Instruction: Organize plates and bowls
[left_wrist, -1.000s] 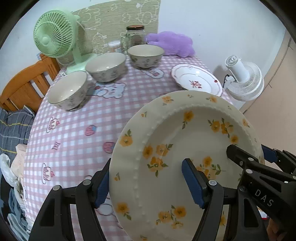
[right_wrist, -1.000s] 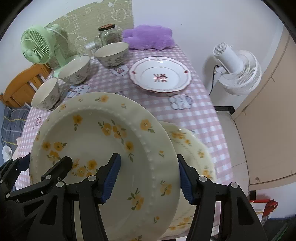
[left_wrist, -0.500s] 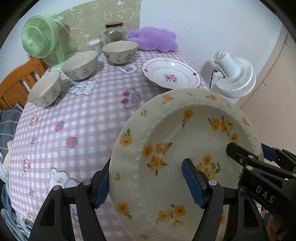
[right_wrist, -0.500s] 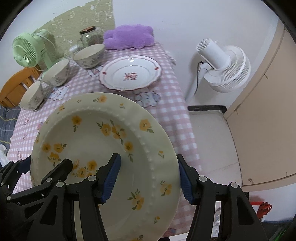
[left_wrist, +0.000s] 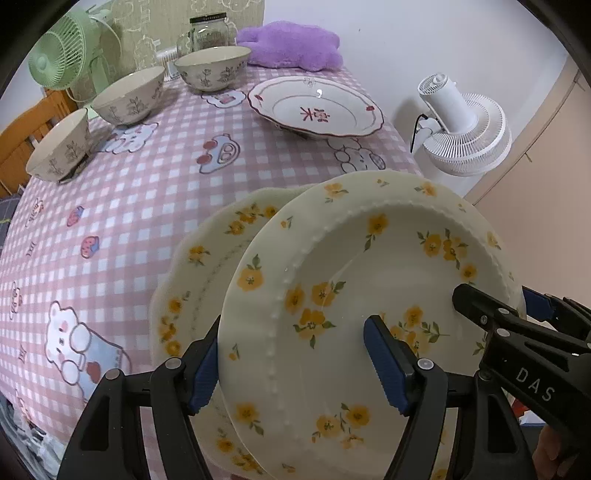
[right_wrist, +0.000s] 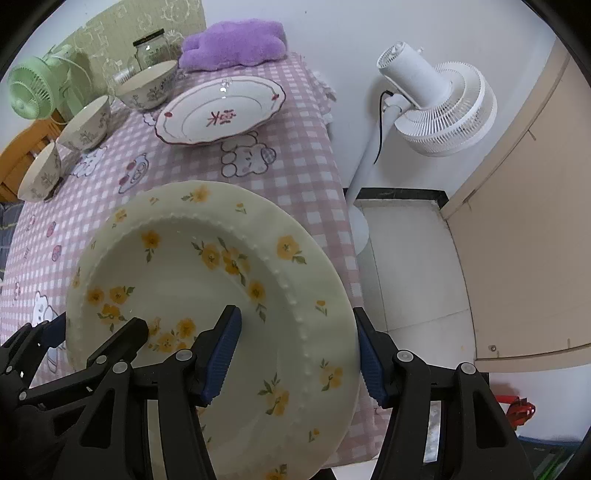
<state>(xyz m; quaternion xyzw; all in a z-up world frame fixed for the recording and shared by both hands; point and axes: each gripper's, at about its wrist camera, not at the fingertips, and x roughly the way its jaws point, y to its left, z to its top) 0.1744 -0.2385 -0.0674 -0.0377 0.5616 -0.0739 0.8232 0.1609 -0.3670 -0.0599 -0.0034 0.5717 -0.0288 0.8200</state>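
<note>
Both grippers carry one plate between them: our left gripper (left_wrist: 291, 363) is clamped on the left rim of the yellow-flowered plate (left_wrist: 362, 280), one blue pad under the edge and one on the inner face, and our right gripper (right_wrist: 297, 356) is clamped the same way on the opposite rim. We judge that we hold it from two sides because the plate is wide and smooth, and a single pinch on one edge would let it tip.

Largest in view is the desk (left_wrist: 147, 192), covered in a pink checked cloth with cartoon animals. A white standing fan (right_wrist: 436, 107) is on the floor beside it, and a small green fan (left_wrist: 62, 55) sits at the far corner, with a purple plush cushion (left_wrist: 291, 44) at the back edge.

We hold the plate tilted above the near corner of the desk, partly over a second yellow-flowered plate (left_wrist: 192, 280) that lies flat on the cloth. The matching pattern suggests why: we appear to be stacking like with like.

Farther back a white plate with a red rim (left_wrist: 314, 109) lies alone. Three patterned bowls (left_wrist: 129, 96) stand apart in a row along the far left, not yet nested. Behind them stands a glass jar (left_wrist: 208, 31).
</note>
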